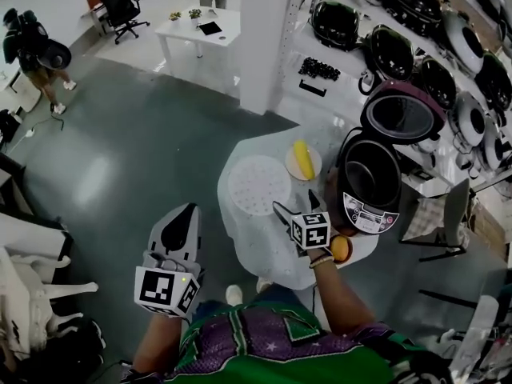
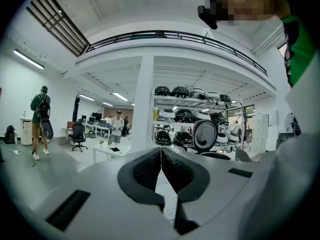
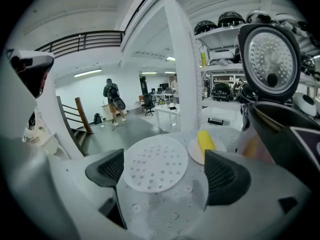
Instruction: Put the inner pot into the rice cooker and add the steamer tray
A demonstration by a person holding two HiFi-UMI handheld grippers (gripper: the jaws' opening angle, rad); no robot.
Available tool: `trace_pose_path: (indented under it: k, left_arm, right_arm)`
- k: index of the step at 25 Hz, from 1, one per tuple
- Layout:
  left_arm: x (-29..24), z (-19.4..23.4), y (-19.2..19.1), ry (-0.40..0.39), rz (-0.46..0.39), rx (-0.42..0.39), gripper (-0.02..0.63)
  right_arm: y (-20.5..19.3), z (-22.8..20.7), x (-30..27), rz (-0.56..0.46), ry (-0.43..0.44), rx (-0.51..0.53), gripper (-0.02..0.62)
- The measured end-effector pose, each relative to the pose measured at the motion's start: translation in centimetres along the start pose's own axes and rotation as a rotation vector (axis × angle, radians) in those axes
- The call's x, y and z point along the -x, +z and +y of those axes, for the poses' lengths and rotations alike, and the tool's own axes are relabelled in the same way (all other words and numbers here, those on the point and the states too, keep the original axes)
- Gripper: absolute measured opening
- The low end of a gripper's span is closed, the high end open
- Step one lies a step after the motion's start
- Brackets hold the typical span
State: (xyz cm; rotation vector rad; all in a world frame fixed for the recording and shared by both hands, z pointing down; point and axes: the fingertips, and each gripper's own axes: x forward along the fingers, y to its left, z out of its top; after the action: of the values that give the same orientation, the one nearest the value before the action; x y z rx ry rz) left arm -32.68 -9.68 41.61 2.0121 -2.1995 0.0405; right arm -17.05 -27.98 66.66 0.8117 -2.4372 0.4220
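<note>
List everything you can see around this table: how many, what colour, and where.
table: one, round, white cloth, centre
rice cooker: one, black, lid up, table's right edge
steamer tray: one, white, flat on table, left of cooker
plate: one, white, between tray and cooker
corn cob: one, yellow, on plate
orange fruit: one, orange, table's near edge
shelved cookers: many, mostly black, right shelves
desk: one, white, far back
office chair: one, black, left of desk
person with backpack: one, far left
left tool: grey, shut, empty, left of table
right tool: grey, open, empty, facing tray
</note>
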Motion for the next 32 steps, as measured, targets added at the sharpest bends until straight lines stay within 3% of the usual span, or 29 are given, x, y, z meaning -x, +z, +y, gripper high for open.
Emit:
trace_pose_path:
  k: [13, 20, 29, 32]
  left_arm:
    - [-2.0, 1.7, -1.3, 0.120, 0.054, -0.012, 0.023]
    - [-2.3, 2.4, -0.4, 0.189, 0.015, 0.007, 0.023]
    - [-1.2, 2.5, -0.1, 0.241, 0.025, -0.002, 0.023]
    - [-0.7, 2.5, 0.1, 0.253, 0.024, -0.014, 0.023]
  right_arm:
    - [-3.6, -3.7, -7.9, 0.102, -0.025, -0.026, 0.449]
    - [-5.2, -5.2, -10.6, 0.138, -0.063, -0.057, 0.366]
    - [-5.4, -6.0, -12.7, 0.164, -0.098, -0.046, 0.293]
    - [-5.8, -6.6, -13.0, 0.176, -0.134, -0.051, 0.243]
